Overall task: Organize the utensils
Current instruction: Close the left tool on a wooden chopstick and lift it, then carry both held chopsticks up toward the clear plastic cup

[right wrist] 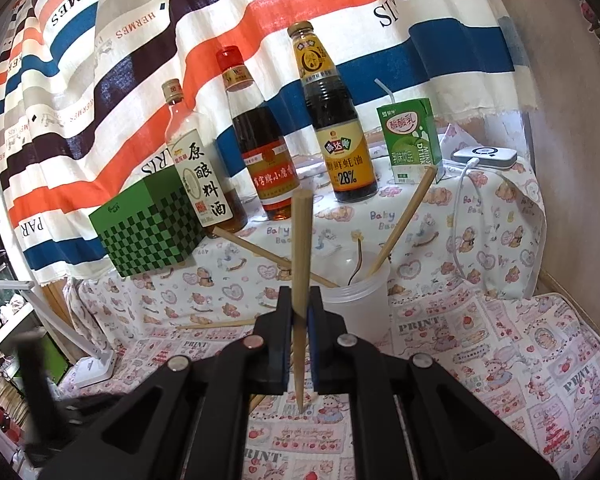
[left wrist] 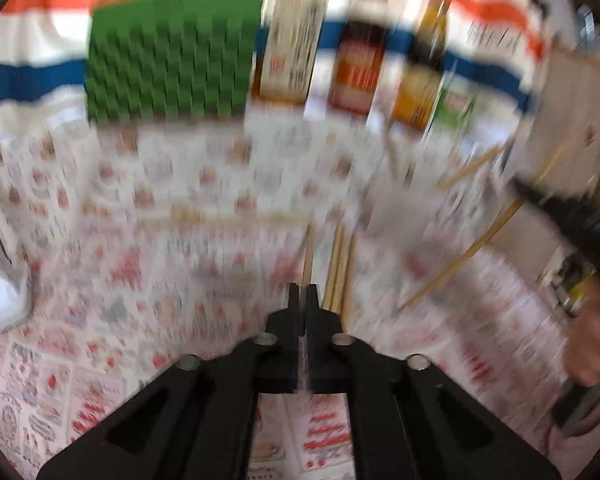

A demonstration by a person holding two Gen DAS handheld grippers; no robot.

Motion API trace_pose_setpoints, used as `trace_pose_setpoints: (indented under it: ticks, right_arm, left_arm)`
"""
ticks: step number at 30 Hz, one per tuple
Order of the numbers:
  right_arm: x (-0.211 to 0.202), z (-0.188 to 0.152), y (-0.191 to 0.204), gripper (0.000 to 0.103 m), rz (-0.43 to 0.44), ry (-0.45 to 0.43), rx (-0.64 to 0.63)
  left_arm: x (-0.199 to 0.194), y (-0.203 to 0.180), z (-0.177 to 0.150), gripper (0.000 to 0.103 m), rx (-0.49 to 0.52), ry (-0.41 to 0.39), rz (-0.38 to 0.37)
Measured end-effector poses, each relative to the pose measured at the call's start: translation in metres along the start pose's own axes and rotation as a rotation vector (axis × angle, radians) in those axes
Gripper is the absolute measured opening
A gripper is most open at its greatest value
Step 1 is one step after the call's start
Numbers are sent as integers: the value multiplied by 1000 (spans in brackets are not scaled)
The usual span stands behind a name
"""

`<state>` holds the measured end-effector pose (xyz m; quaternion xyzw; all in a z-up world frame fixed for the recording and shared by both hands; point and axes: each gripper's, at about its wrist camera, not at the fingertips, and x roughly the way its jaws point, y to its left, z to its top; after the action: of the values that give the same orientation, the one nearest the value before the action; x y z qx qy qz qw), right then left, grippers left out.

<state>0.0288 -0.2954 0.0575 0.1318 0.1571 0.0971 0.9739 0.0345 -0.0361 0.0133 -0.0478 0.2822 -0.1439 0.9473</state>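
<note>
Right gripper (right wrist: 300, 300) clamped on one chopstick (right wrist: 302, 248), thick end up and ahead, tip down between the arms. Left gripper (left wrist: 303, 296) fully closed, nothing visible between the fingers; view badly motion-blurred. Beyond right gripper, at back: striped cloth (right wrist: 260, 12). Ahead-left: green checkered box (right wrist: 150, 228). Straight ahead: three sauce bottles (right wrist: 260, 148), milk carton (right wrist: 410, 136) further right. Just ahead-right: translucent cup (right wrist: 360, 304) with chopsticks leaning out. Just past left gripper tips: loose chopsticks (left wrist: 338, 264) flat on printed desk cover (left wrist: 100, 240).
</note>
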Motion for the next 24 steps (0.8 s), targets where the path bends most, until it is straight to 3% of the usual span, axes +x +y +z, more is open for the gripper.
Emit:
trace_pose_setpoints:
  ticks: [3,4,8,15,18,22,24]
  right_arm:
    - [0,1,0,6,7,3,2]
    - [0,0,0,6,9,1,0]
    - [0,0,1,6,0,-4,-11]
    - [0,0,1,6,4,-1,-5]
    - [-1,1,0,6,14,3,4]
    - [-1,2,-2,6,14,3,7]
    - [-1,2,-2,6,16,3,7]
  left_arm:
    - [-29,0,5,0,0,-143,-100]
    - [-35,0,6,0,-4,-166,-94]
    - [-30,5,9,0,-10,-140,-34]
    - [3,-15,-5,0,139,-22,115]
    - [15,-22,-14,9,163,72,-18]
    - [38,-31,-26,10,226,189,37]
    - [47,-36,-32,10,244,234,23]
